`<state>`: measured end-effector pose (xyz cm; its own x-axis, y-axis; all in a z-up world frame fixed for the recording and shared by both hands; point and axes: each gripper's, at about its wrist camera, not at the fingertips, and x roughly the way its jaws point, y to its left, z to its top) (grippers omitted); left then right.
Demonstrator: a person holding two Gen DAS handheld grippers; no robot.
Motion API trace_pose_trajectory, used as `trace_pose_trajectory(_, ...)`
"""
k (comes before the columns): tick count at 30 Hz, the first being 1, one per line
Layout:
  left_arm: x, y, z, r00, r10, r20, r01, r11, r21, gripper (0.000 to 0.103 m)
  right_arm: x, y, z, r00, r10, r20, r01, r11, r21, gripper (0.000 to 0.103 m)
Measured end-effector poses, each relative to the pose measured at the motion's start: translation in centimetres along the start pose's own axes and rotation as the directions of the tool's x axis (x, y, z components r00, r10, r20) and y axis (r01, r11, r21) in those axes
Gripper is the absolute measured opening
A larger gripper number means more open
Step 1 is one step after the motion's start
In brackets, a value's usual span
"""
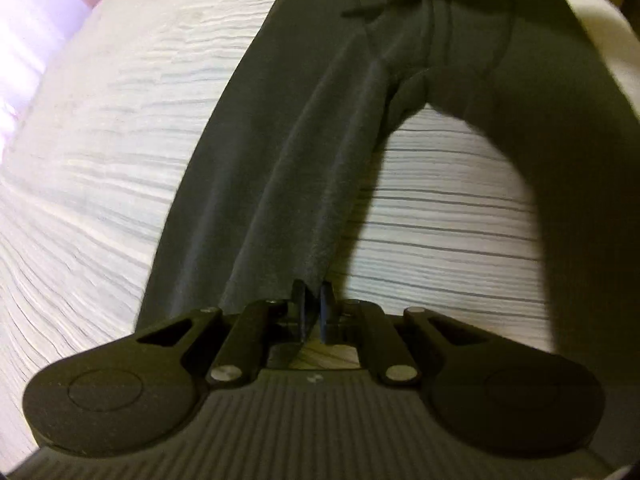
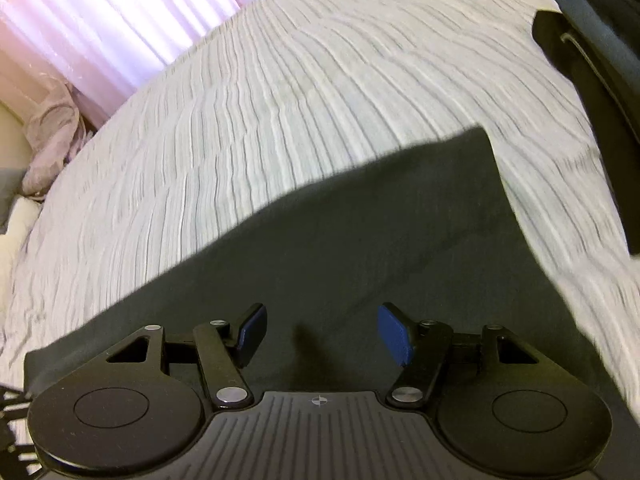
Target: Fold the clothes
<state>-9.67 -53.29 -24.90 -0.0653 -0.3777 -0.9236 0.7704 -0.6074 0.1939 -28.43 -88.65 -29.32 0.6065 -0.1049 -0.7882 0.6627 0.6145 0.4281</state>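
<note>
step: folding trousers | left tool (image 1: 314, 300): clamped on hem of one leg of the dark trousers (image 1: 288, 168) | right tool (image 2: 322, 332): jaws apart, empty, over the cloth | trousers: flat on bed (image 1: 100, 128), long axis running from my left tool toward the waistband

The trousers (image 1: 280, 168) are dark grey-green. The bedspread (image 2: 280, 100) is white with fine wavy ribbing. The curtain (image 2: 100, 20) is pale pink.

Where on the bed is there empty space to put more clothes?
The white bedspread lies bare between the dark trousers and the pink curtain. It is crowded by the dark pile at the far right.
</note>
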Motion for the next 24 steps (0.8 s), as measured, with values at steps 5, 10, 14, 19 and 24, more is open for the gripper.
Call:
trace_pose_trajectory(5, 1.4, -0.1, 0.9, 0.999, 0.012, -0.043, -0.013, 1.0, -0.025, 0.006, 2.7, -0.8, 2.1, 1.0, -0.008, 0.02, 0.008, 1.0, -0.011, 0.065)
trace_pose_trajectory(10, 0.7, -1.3, 0.9, 0.994, 0.031, -0.103, -0.041, 0.994, -0.105, 0.009, 3.0, -1.3, 3.4, 0.995, -0.039, 0.087, 0.037, 0.999, 0.024, 0.065)
trace_pose_trajectory(14, -1.6, -2.5, -0.5, 0.986, 0.045, -0.16, -0.084, 0.966, -0.245, 0.014, 0.6, 0.9, 1.7, 0.994, -0.05, 0.095, 0.049, 0.999, 0.01, 0.065)
trace_pose_trajectory(19, -5.3, -5.3, -3.2, 0.958, 0.053, -0.283, -0.191, 0.852, -0.487, 0.031, -3.2, 2.9, -3.1, 1.0, 0.0, 0.031, 0.0, 1.0, 0.009, 0.066)
trace_pose_trajectory(24, -9.8, -9.3, -7.3, 0.927, 0.042, -0.373, -0.288, 0.715, -0.636, 0.047, -6.9, 4.4, -8.4, 0.997, 0.0, -0.071, -0.001, 1.0, -0.001, 0.1)
